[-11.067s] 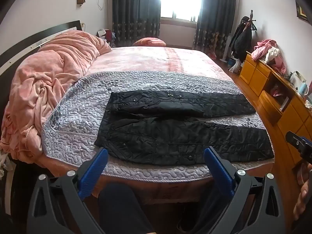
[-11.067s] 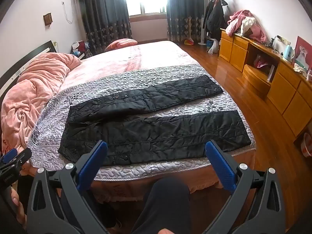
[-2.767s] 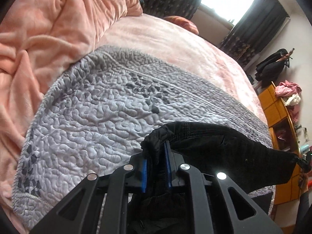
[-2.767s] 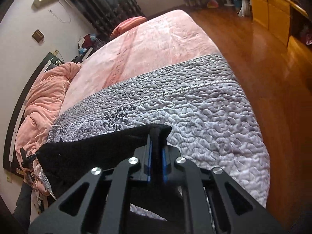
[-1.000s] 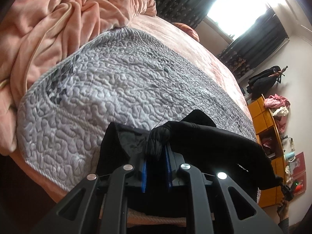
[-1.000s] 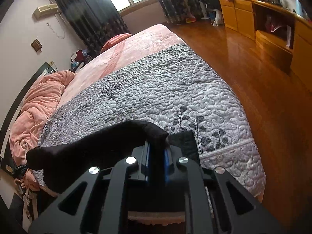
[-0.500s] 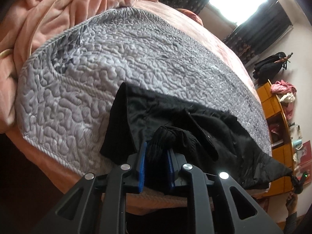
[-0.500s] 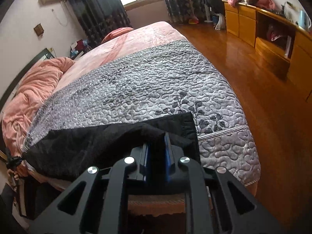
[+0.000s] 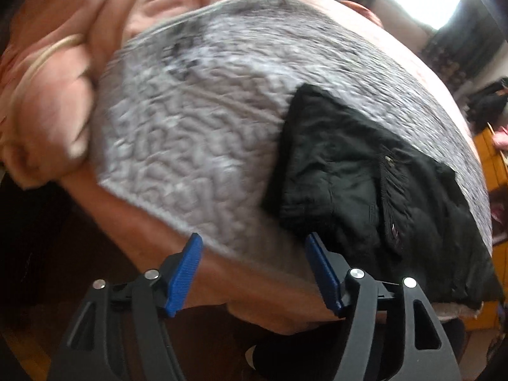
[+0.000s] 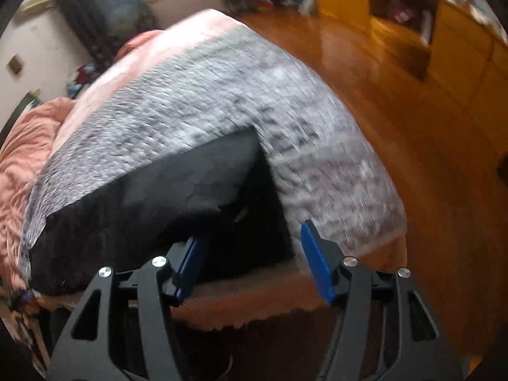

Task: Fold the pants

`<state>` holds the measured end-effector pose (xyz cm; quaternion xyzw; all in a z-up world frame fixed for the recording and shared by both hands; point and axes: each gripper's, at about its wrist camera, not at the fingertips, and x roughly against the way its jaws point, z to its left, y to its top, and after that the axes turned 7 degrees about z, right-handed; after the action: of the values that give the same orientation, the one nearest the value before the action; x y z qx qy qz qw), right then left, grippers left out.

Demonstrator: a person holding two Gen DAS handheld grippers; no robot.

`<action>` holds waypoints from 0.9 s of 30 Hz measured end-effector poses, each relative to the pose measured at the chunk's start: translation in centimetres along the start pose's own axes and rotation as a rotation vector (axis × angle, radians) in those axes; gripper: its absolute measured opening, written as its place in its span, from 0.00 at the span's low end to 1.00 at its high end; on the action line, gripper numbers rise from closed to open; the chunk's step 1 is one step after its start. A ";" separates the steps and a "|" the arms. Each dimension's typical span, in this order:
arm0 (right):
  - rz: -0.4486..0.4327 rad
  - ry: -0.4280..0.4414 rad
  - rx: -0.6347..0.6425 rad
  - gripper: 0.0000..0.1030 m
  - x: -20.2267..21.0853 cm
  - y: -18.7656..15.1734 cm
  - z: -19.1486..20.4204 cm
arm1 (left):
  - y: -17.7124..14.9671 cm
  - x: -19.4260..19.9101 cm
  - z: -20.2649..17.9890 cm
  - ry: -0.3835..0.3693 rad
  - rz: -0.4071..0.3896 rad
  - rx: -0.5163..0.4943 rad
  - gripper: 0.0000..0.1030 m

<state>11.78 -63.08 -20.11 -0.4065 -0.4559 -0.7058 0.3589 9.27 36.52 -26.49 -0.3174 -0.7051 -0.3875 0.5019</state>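
Gray quilting covers the near end of a bed [image 9: 197, 146] in a bedroom with a wooden floor [image 10: 412, 101]. We see black pants [image 9: 365, 184] lying on the quilt [image 10: 197, 95] along the bed's near edge, one leg laid over the other, long axis running left to right. Our left gripper [image 9: 254, 270] hovers just before the waist end, jaws open and empty. Our right gripper [image 10: 250, 266] hovers at the cuff end, jaws also open and empty. Either is close enough to regrasp. We judge the next fold runs end to end; bare quilt lies beyond, and a pink blanket [image 9: 57, 73] is bunched at left.
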 end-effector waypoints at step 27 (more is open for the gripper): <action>0.035 0.525 -0.651 0.32 -10.1 -5.0 -3.7 | -0.2 -4.2 -5.5 -0.023 -0.052 0.133 0.26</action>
<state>10.64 -63.47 -31.94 -0.3128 -0.0950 -0.8865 0.3276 12.84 31.43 -29.50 -0.2694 -0.7432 -0.3489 0.5034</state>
